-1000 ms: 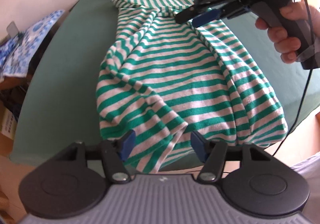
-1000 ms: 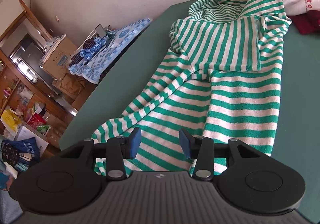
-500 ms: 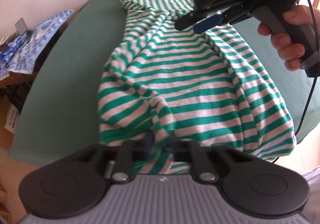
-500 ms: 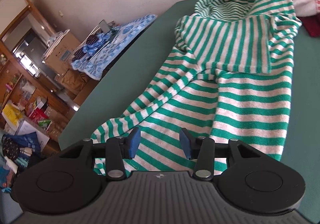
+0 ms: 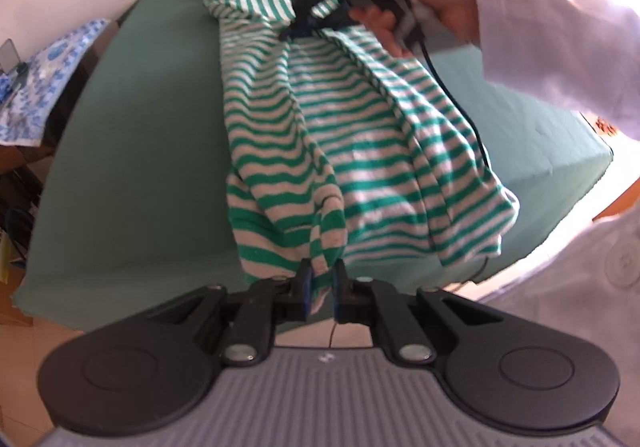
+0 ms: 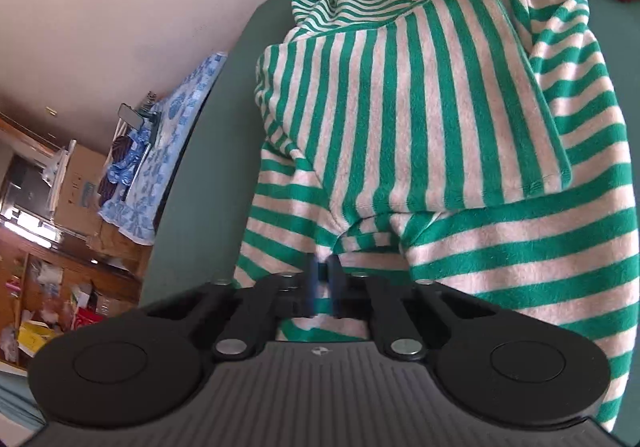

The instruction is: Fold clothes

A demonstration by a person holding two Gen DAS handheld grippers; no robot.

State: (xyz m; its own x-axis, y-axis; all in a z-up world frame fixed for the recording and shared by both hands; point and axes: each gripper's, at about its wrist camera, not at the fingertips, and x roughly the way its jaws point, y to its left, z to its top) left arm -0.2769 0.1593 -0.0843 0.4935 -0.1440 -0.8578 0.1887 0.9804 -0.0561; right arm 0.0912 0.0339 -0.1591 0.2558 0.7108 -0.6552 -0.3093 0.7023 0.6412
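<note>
While both tools (image 5: 321,279) (image 6: 325,283) pinch, striped garment (image 5: 360,151) (bunched)

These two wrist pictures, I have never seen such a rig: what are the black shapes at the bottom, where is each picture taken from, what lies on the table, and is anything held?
There is no robot arm. A person carries a hand-held two-finger tool in each hand, and a fisheye camera on each tool looks forward along its fingers. The black shapes at the bottom are each tool's own body.

The left wrist picture shows the left tool shut on the near edge of a green and white striped garment, which lies on a green-covered table. Further back you see the person's right hand, in a white sleeve, bringing the right tool onto the far part of the cloth.

The right wrist picture is that tool's own view: its blue pads are together, pinching a fold of the same garment.

Beside the table lies a blue patterned cloth.
</note>
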